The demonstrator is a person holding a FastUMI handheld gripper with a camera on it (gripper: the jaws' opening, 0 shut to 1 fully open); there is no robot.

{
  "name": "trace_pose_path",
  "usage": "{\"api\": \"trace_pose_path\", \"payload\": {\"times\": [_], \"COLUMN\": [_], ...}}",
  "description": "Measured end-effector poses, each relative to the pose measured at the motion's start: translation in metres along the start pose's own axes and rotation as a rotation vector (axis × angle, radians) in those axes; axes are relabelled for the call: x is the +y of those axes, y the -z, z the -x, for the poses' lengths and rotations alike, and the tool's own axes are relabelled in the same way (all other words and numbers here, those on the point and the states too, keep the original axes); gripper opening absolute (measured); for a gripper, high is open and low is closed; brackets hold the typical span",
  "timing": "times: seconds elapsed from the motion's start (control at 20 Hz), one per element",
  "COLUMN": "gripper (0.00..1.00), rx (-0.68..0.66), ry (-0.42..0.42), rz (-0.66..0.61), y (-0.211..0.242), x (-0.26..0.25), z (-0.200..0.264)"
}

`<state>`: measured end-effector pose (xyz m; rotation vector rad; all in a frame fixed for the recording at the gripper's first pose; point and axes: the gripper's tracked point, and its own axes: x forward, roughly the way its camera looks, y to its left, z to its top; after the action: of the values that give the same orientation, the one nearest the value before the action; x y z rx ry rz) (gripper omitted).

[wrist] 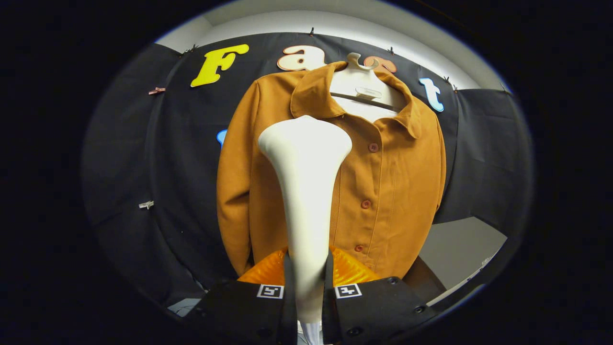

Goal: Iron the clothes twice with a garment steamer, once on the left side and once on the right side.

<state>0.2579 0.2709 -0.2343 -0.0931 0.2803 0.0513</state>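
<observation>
My jaws clamp the garment steamer (306, 191); I'd keep its head flat, stroking slowly down the jacket (383, 191).

– What does the hand-held gripper (310, 287) look like from its own camera?

– Two broad, blocky fingers side by side, each with a flat upper face. A small square coded marker sits on each, near the inner edge, left (270, 291) and right (347, 290).

– Any fasteners?

– Round screw heads: several on the right finger's face (392, 280), one low on the left
</observation>
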Motion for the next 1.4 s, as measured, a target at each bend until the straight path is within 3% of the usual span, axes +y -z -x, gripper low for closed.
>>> {"api": "trace_pose_path", "payload": {"times": [0.55,1.4], "gripper": [0.24,0.24], "rx": [0.026,0.236], "ry": [0.047,0.052], "rz": [0.013,0.013], "y": [0.032,0.18], "x": [0.004,-0.009], "z": [-0.022,-0.017]}}
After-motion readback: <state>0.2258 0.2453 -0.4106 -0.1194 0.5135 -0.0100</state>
